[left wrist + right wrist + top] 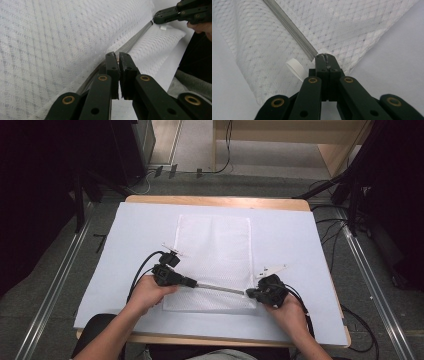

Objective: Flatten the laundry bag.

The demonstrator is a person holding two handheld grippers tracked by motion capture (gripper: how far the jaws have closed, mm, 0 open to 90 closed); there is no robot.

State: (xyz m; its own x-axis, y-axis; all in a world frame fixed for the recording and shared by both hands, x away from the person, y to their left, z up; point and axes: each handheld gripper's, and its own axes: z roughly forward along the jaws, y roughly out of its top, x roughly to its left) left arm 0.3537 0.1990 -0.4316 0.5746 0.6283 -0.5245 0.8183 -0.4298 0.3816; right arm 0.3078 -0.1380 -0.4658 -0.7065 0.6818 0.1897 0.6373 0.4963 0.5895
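Mesh bag: a white mesh bag (214,255) lies flat in the middle of the table, its long sides running from 12 to 6 o'clock in the high view; its near end is lifted slightly between the two grippers.
Zipper: a grey zipper (220,289) runs across the bag's near end from 9 to 3 o'clock, stretched taut from one gripper to the other.
Left gripper: the left gripper (117,58) has its jaws closed almost together on the zipper's slider; a small coppery glint sits between the tips in the left gripper view. In the high view it sits at about 7 o'clock of the bag (194,282).
Right gripper: the right gripper (326,58) is clamped tight on the bag's fabric at the zipper's end, at about 5 o'clock of the bag in the high view (247,293).
Tag: a small white ribbed tab (296,68) hangs just beside the right gripper's tips, at their 9 o'clock in the right gripper view.
Table cover: a pale sheet (300,245) covers the table; bare sheet lies at 9, 12 and 3 o'clock of the bag, with a narrower strip at 6 o'clock.
Table edge: a wooden rim (220,200) shows along the far side and at the near right corner.
Hard to make out: the slider is mostly covered by the left jaws; the person's forearms are cut off by the bottom edge of the high view.
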